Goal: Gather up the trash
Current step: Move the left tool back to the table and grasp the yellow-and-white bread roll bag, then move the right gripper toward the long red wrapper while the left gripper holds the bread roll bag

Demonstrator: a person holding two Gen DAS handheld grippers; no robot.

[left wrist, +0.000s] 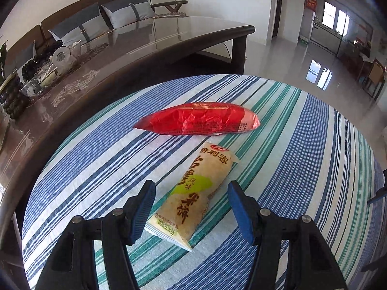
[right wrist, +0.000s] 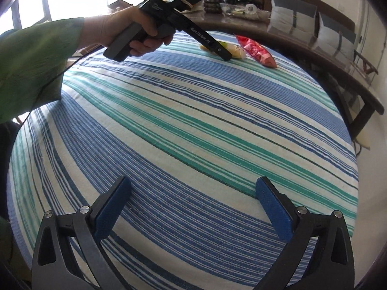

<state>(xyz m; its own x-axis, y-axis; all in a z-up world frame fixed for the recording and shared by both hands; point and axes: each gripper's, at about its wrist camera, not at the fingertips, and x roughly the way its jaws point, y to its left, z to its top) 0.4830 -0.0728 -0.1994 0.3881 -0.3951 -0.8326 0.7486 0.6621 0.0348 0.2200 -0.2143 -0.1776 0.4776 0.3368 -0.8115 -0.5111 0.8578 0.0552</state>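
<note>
Straddling the beige snack wrapper (left wrist: 193, 195) on the striped tabletop (left wrist: 302, 145), the left claw (left wrist: 191, 188) stands partly open, pads clear of it, gripping nothing. A red wrapper (left wrist: 198, 119) lies just beyond the beige one. The right claw (right wrist: 193, 188) hangs wide and empty, well away. Next, I judge: lower, then close on the beige wrapper.

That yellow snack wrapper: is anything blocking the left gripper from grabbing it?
Nothing visible does. The left gripper is open, with the yellow wrapper lying between its fingers on the striped cloth; the red wrapper lies beyond.
</note>
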